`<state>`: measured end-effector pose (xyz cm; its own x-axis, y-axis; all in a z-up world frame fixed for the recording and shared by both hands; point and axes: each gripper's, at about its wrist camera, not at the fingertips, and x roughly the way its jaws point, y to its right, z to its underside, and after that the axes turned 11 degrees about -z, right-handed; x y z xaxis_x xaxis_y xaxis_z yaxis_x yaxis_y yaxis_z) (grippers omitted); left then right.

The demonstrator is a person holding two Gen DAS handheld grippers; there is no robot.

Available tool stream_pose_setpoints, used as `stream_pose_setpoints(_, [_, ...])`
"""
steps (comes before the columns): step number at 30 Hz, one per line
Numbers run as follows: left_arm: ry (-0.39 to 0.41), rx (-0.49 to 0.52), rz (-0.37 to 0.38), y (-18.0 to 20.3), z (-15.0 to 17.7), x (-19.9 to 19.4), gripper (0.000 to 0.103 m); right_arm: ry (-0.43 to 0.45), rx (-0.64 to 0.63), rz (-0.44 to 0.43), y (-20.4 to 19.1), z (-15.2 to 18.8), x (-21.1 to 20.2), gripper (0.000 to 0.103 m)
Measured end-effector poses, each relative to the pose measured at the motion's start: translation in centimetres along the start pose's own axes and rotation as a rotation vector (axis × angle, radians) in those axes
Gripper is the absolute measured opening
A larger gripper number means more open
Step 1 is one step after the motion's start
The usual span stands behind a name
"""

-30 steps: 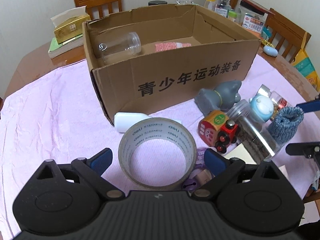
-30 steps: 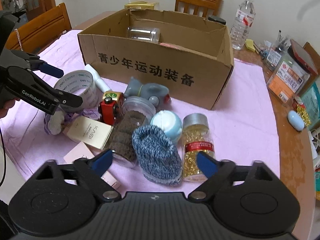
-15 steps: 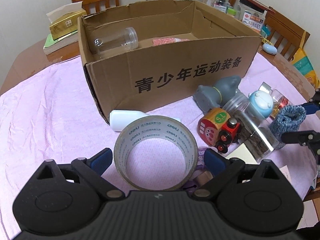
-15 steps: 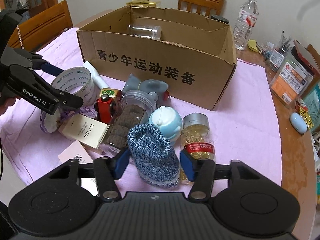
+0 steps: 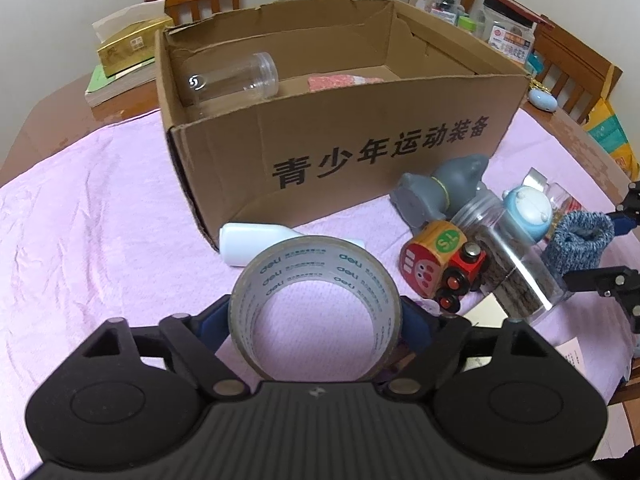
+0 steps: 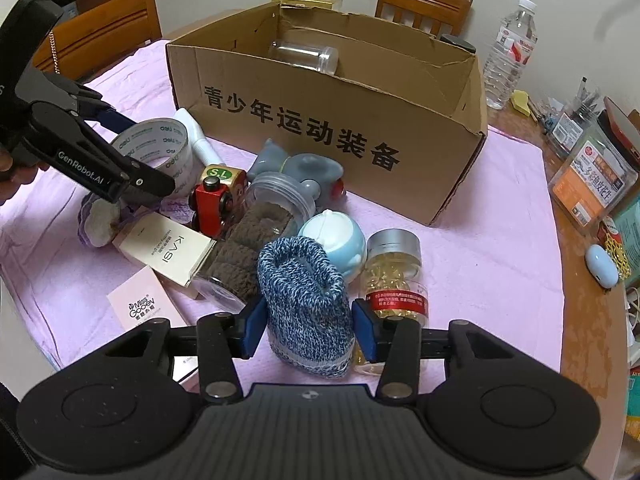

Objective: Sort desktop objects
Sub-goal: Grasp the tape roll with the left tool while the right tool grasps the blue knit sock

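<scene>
A roll of clear tape stands on edge on the pink cloth, in front of the open cardboard box. My left gripper straddles the roll; its jaws are closing and both blue pads touch the roll's sides. My right gripper is shut on a blue knitted sock, which is squeezed between its pads. The box holds a clear jar on its side and a pink item. The right wrist view shows the tape roll between the left gripper's fingers.
Crowded between the grippers are a toy train, a grey toy, a jar of brown stuff, a round blue toy, a capsule jar, a white bottle and a small carton. Wooden chairs ring the table.
The right jaws closed from wide open onto the knitted sock. The left jaws narrowed until their pads met the tape roll. Neither hand shifted much.
</scene>
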<state>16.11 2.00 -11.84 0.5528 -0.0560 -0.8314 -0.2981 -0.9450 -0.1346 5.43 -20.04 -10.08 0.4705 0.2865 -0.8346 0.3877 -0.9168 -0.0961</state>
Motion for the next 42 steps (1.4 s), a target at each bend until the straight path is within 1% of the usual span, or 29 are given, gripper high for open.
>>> stream_pose_setpoints(11, [-0.010,0.004,0.004,-0.2,-0.1,-0.4,0.084,0.001,-0.008,-0.003,0.5,-0.4,-0.7,0.050])
stream_pose_setpoints(18, [-0.012,0.003,0.001,-0.5,-0.4,-1.1,0.084,0.021,-0.015,-0.009,0.9,-1.3,-1.5,0.050])
stream_pose_setpoints(22, [-0.015,0.020,0.004,-0.4,-0.8,-2.0,0.084,0.035,-0.029,-0.007,1.1,-1.8,-2.1,0.050])
stream_pose_setpoints(29, [0.016,0.060,0.004,0.0,-1.8,-4.0,0.084,0.051,-0.063,-0.011,1.2,-2.6,-3.1,0.050])
stream_pose_setpoints(32, [0.025,0.060,0.013,0.3,-2.3,-4.8,0.084,0.052,-0.091,0.003,1.1,-2.9,-3.4,0.050])
stream_pose_setpoints(42, [0.062,0.074,0.035,0.8,-4.0,-6.9,0.084,0.089,-0.135,0.006,1.4,-4.4,-4.8,0.050])
